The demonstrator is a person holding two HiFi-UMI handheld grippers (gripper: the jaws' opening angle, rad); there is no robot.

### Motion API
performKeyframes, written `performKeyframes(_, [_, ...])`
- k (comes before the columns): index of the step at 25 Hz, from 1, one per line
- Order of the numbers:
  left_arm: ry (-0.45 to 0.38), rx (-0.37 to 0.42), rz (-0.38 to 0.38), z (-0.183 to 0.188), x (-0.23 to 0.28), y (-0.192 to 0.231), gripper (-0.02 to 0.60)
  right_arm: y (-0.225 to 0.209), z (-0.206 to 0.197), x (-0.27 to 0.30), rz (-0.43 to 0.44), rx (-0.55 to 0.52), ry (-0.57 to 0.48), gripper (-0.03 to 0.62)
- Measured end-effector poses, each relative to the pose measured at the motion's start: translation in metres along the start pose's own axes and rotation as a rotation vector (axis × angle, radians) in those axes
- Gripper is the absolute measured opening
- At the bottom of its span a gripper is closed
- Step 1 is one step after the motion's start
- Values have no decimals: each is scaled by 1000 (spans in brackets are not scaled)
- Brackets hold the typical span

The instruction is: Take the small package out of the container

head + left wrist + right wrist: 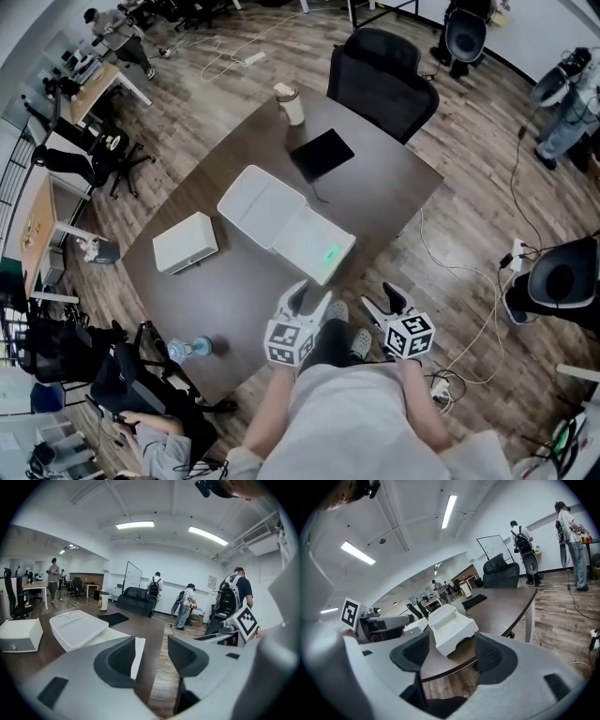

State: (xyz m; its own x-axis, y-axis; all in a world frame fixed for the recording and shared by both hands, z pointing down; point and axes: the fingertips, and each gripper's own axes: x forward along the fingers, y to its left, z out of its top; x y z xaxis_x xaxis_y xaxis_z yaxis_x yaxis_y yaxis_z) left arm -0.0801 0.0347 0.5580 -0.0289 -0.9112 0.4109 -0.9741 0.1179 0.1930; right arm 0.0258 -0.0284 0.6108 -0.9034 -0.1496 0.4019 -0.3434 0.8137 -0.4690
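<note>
1. The fingers (123, 660) of my left gripper (152, 654) stand apart with nothing between them. The right gripper (445, 657) is the same, pads wide and empty.
2. The container (286, 230) lies open on the table (394, 178), ahead of both grippers and slightly to the left. Its long axis runs from far left toward me, and the end with a green mark (330, 253) is nearest my fingers.
3. The left gripper is the nearer one, just beside that near end at the table edge. The right gripper hangs off the edge over the floor, a little farther away.
4. I cannot make out the package. Everything is white on white: the recess looks bare in the right gripper view, and in the left gripper view a finger covers most of the near half.
5. A separate white box (186, 242) sits well apart to the container's left. I cannot tell whether it matters here.
6. My judgement is to reach in with the left gripper, from the near end.
</note>
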Motion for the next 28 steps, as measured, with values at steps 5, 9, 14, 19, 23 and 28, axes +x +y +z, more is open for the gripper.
performKeyframes(5, [15, -15, 0, 8, 14, 27, 209, -4, 19, 28, -10, 2, 13, 302])
performKeyframes(9, [9, -27, -7, 24, 24, 48, 209, -7, 37, 50, -15, 7, 26, 302])
performKeyframes(14, [-8, -55, 6, 38, 32, 86, 209, 0, 49, 87, -4, -23, 73, 302])
performKeyframes(19, [0, -76, -1, 35, 40, 114, 209, 15, 51, 121, 25, -56, 131, 302])
performKeyframes(23, [26, -14, -59, 34, 47, 127, 209, 20, 52, 140, 34, -62, 154, 302])
performKeyframes(28, [95, 156, -187, 21, 59, 136, 209, 25, 47, 144, 32, -49, 167, 302])
